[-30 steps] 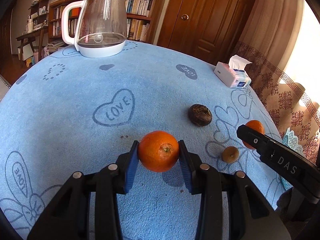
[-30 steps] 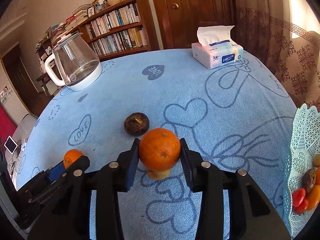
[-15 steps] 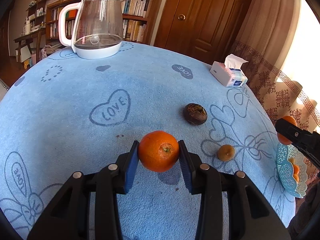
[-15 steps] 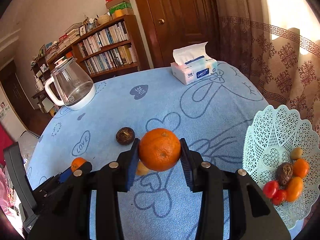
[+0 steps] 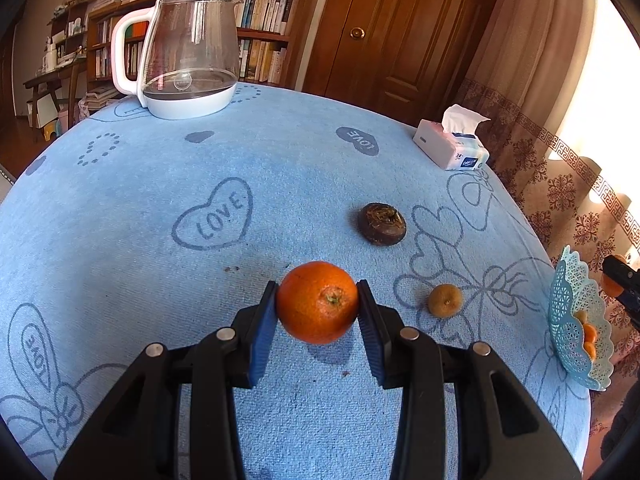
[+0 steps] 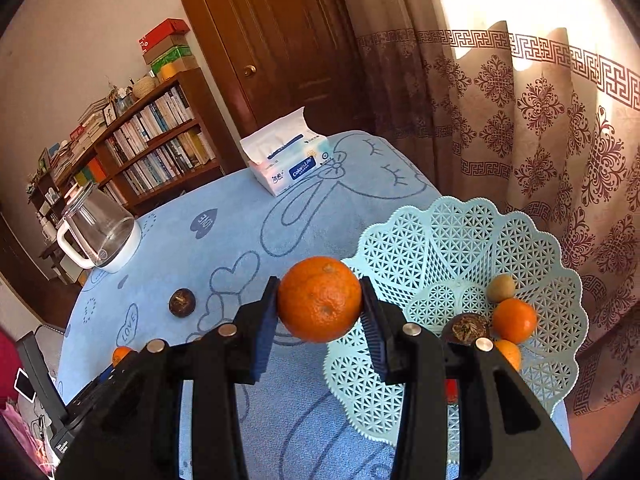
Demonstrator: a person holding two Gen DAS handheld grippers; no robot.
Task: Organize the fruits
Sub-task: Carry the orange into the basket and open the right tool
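Swinging across the blue tablecloth since a second ago, my right gripper, clamped on an orange, now hangs at the lattice fruit basket's near rim, so a drop looks close. My left gripper pinches a second orange above the cloth, beside a dark brown fruit and a small tan fruit.
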